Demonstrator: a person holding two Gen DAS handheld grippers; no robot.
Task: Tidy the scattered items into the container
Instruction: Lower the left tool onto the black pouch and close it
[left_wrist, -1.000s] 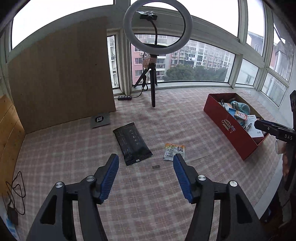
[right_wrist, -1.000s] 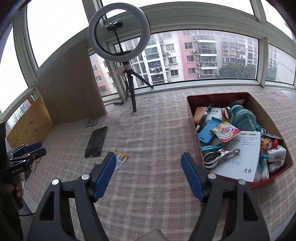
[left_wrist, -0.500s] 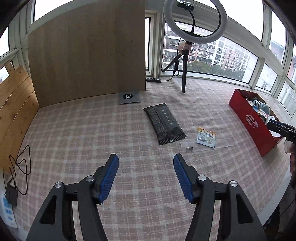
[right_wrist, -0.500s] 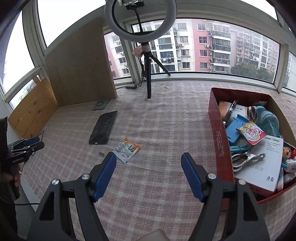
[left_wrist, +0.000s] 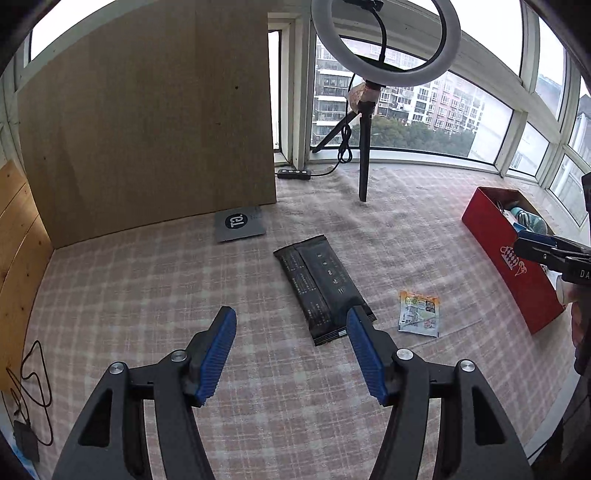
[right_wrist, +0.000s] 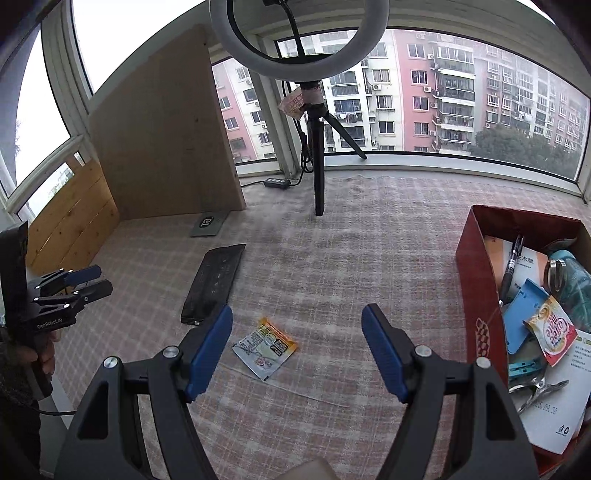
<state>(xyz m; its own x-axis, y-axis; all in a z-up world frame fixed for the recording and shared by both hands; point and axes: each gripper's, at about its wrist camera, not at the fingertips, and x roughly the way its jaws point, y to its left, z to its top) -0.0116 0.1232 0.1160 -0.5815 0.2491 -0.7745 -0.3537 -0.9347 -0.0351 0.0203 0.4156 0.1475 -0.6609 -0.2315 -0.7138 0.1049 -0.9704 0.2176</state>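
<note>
Hovering over 2 stray packets, with both sets of fingers spread apart and holding nothing.

Left gripper (left_wrist: 291, 354) hangs above the near end of the long black pack (left_wrist: 323, 290), its right pad just over that pack's corner, probably lining up a grasp across the narrow width. Right gripper (right_wrist: 297, 350) frames the small orange-and-white sachet (right_wrist: 265, 348), which lies flat and slightly crumpled between its pads on the checked cloth of the bench (right_wrist: 332, 266). Red box (right_wrist: 476, 280), the container, sits well apart to the right, already crowded with a pen, papers, a clip and a blue bottle.
</note>
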